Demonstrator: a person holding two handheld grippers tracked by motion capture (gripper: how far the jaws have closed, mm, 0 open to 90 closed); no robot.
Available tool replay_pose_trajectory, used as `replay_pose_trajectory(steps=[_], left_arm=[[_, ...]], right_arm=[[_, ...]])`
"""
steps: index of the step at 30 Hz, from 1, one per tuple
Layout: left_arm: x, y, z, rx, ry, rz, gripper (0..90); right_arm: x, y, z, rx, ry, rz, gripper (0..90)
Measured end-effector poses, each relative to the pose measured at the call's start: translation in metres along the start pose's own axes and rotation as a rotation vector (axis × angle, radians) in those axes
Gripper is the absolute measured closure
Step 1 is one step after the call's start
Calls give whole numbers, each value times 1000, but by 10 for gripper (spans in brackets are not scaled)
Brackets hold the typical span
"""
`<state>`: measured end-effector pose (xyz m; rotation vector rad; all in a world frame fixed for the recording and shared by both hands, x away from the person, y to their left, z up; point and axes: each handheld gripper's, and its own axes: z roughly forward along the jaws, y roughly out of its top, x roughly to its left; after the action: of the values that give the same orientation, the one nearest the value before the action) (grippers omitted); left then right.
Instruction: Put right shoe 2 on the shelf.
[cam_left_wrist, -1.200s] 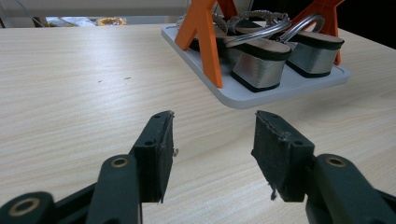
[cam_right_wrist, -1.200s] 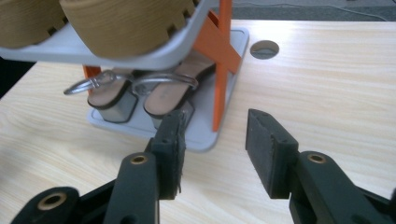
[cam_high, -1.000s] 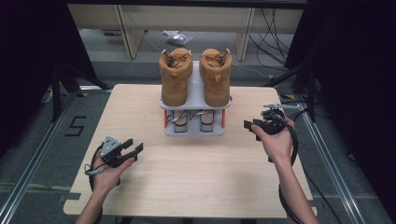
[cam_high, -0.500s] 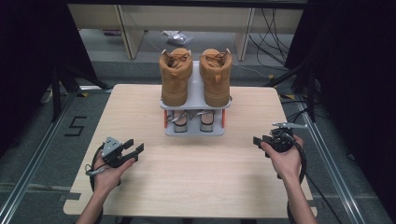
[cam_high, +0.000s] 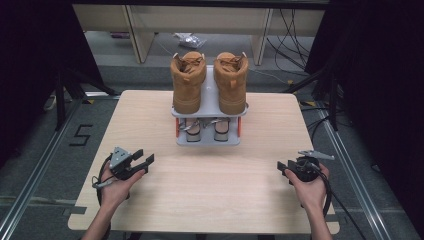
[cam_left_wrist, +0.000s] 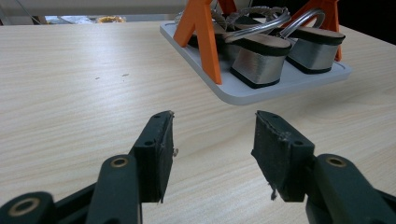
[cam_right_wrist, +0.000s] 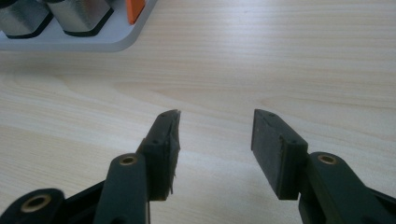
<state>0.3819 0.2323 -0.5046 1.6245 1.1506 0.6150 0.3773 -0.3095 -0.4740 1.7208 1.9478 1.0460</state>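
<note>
Judging by the idle poses, a reach for the shoes comes next. To do it well:

- From the left: keep the left gripper (cam_high: 144, 156) wide, as now (jaws apart, nothing between them), and bring it in low along the table (cam_high: 210, 210) toward the grey rack (cam_high: 207, 142).
- In the middle: close across the silver block heel of a sandal (cam_left_wrist: 259, 65), not the thin straps. Clear the orange posts (cam_left_wrist: 203, 37) before lifting. Leave the tan boots (cam_high: 188, 82) on the upper shelf undisturbed.
- From the right: the right gripper (cam_high: 285, 171) stands open and empty, its jaws just widened with only bare wood between them. Hold that opening until a heel sits between the pads.

Where things lie:

- Left gripper near the table's front left corner, aimed at the rack, which stands well apart, ahead and to its right, close to the far edge at mid-width.
- Sandals on the rack's lower tier, heels toward the front edge; boots directly above.
- Right gripper near the front right corner. From its own camera, the rack's rounded corner (cam_right_wrist: 116, 44) lies ahead to the left, well apart.
</note>
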Motion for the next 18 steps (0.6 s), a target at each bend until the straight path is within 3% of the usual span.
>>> replay_pose_trajectory(steps=[5, 6, 7, 8, 10, 12, 13, 14, 15, 18], left_arm=[[1, -1, 0, -3, 1, -3, 471], [1, -1, 0, -3, 1, -3, 471], [1, -1, 0, -2, 1, -2, 471], [1, -1, 0, -3, 1, -3, 471], [1, -1, 0, -3, 0, -1, 471], [0, -1, 0, -3, 0, -2, 471], [1, -1, 0, -4, 1, -2, 471], [0, -1, 0, -5, 1, -1, 471], [0, -1, 0, -3, 3, 0, 472], [0, -1, 0, -5, 1, 1, 471]], right_arm=[[-4, -10, 3, -41, 14, -12, 520], [-3, -11, 1, -25, 3, 7, 519], [-7, -12, 2, -39, 13, -28, 518], [-4, -14, 3, -49, 10, 11, 518], [-4, -16, 2, -70, 14, -7, 516], [-3, -19, 2, -77, 16, 9, 515], [-5, -19, 2, -92, 10, -28, 514], [-1, -21, 2, -108, 20, 18, 514], [-1, -22, 2, -117, 20, 4, 512], [1, -21, -1, -103, 15, -2, 508]])
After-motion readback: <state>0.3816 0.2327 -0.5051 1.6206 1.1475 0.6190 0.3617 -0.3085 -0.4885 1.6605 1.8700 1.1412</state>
